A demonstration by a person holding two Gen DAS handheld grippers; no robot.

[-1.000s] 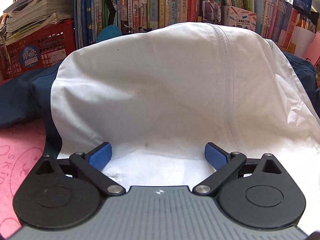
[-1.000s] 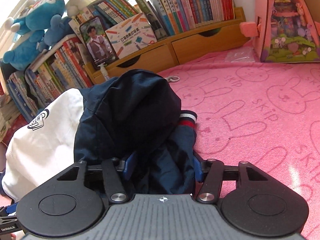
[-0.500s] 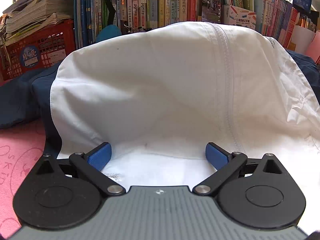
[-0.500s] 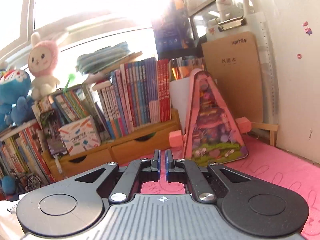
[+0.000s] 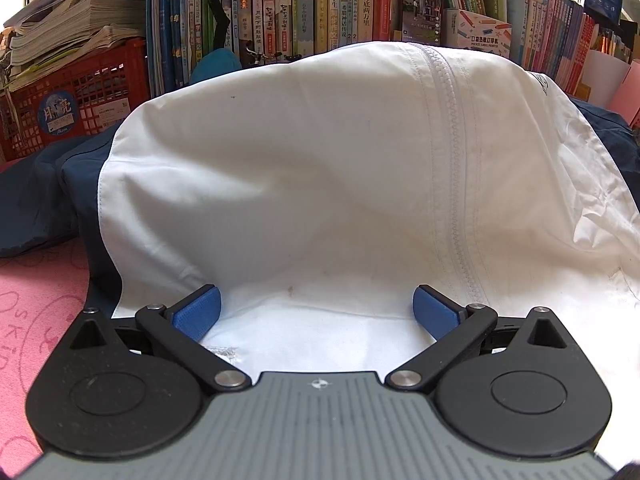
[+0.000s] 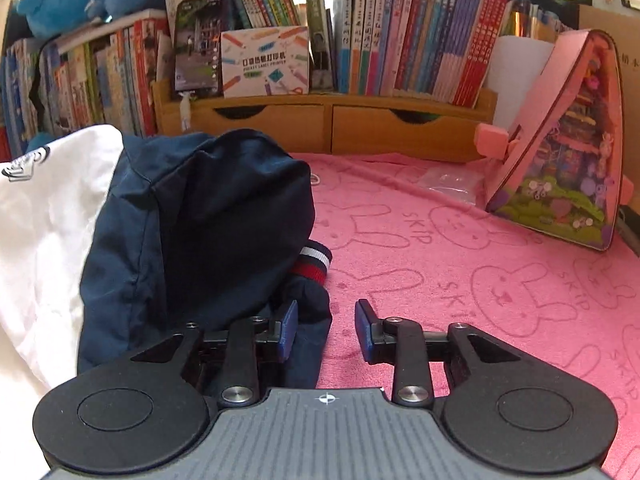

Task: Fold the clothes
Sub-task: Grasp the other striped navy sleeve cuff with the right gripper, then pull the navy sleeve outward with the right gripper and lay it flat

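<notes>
A white and navy jacket lies bunched on the pink rabbit-print cloth (image 6: 480,280). Its white body (image 5: 320,160), with a zip seam, fills the left wrist view. My left gripper (image 5: 316,312) stands wide open just over the white hem, its pads clear of the cloth. In the right wrist view the navy sleeve (image 6: 208,220) is heaped up, with a red, white and navy striped cuff (image 6: 312,264) at its right. My right gripper (image 6: 326,328) is low at the sleeve's near edge and its jaws are opening. Navy cloth lies by the left pad and nothing is pinched.
Shelves of books (image 5: 320,8) and a red crate (image 5: 72,100) stand behind the jacket. Wooden drawers (image 6: 328,128), a propped phone (image 6: 198,44), a pink triangular toy house (image 6: 560,152) and a clear plastic bag (image 6: 448,184) border the pink cloth at the back and right.
The right gripper held the navy sleeve between its pads, then rose shut facing the shelves. Now it is back down at the sleeve's edge with its jaws apart. The left gripper has not moved.
</notes>
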